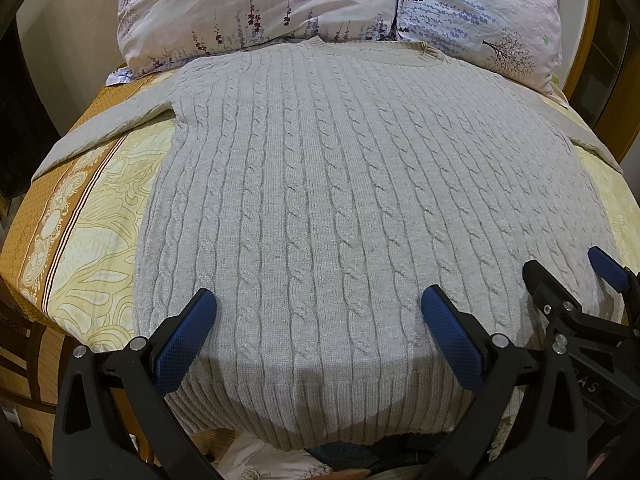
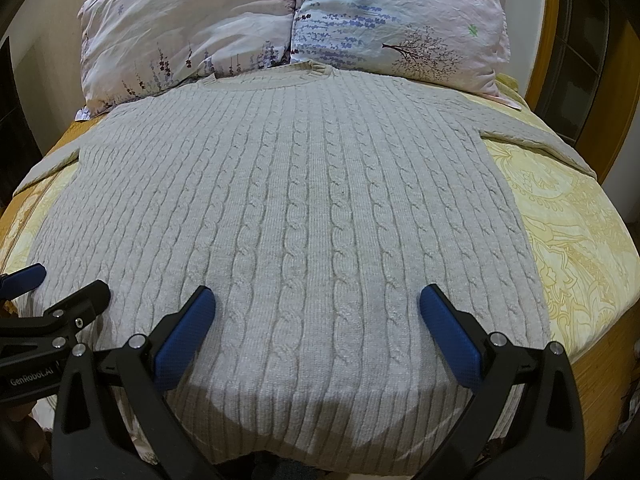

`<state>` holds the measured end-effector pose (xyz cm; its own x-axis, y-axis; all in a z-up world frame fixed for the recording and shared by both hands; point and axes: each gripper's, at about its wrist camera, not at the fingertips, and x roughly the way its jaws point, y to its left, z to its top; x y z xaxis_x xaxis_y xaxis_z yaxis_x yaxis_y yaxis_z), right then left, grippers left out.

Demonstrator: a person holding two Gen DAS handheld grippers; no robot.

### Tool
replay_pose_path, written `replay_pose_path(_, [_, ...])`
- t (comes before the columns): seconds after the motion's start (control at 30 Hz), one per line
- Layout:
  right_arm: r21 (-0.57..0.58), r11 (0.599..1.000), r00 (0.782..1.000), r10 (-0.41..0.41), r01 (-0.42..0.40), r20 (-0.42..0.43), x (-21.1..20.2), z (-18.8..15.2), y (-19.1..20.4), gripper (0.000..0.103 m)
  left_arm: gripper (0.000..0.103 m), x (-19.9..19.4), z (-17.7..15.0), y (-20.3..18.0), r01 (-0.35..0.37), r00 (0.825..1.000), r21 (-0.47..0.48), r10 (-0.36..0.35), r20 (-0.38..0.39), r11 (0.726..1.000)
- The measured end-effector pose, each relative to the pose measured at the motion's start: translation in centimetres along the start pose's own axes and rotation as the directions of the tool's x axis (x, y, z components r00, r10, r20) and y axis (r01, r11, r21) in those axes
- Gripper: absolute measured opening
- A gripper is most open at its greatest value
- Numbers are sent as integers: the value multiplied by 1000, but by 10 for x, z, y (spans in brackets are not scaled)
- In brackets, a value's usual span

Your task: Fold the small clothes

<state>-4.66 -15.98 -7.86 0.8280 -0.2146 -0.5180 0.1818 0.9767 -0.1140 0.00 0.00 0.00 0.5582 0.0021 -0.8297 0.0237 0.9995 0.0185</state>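
Observation:
A light grey cable-knit sweater (image 1: 320, 200) lies flat on the bed, collar at the far end by the pillows, ribbed hem at the near edge. It also fills the right wrist view (image 2: 288, 216). Its sleeves spread out to the left (image 1: 100, 128) and right (image 2: 536, 140). My left gripper (image 1: 319, 300) is open, hovering over the hem's left half, holding nothing. My right gripper (image 2: 317, 298) is open over the hem's right half, holding nothing. The right gripper shows at the left wrist view's right edge (image 1: 560, 276), and the left gripper at the right wrist view's left edge (image 2: 60, 288).
Two floral pillows (image 1: 280, 4) lie at the head of the bed, just behind the collar. A yellow and orange patterned bedspread (image 1: 80, 232) covers the bed (image 2: 580, 248). A wooden frame (image 2: 552, 32) stands at the right. The bed's near edge is just below the hem.

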Motion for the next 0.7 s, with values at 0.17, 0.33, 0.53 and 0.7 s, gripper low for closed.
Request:
replay_pose_path(0.17, [-8,1000,1000,6,-6,-2,1,0,1,101,102,0,0,0,0,1000,1,0,-4,1000])
replay_pose_path(0.33, [-50,998,999,37,-37,12,2,0,-1,101,102,1,2,2,4,1000,6,-3,-18,1000])
replay_pose_path(0.53, [-134,983,989,133,-123,66,5,1,-7,101,102,2,5,0,13,1000,14,-13,-16,1000])
replay_pose_path(0.7, [-102,980,983,178,-173,46,6,20,-23,101,102,4,16,2,30,1000,20,-30,7,999])
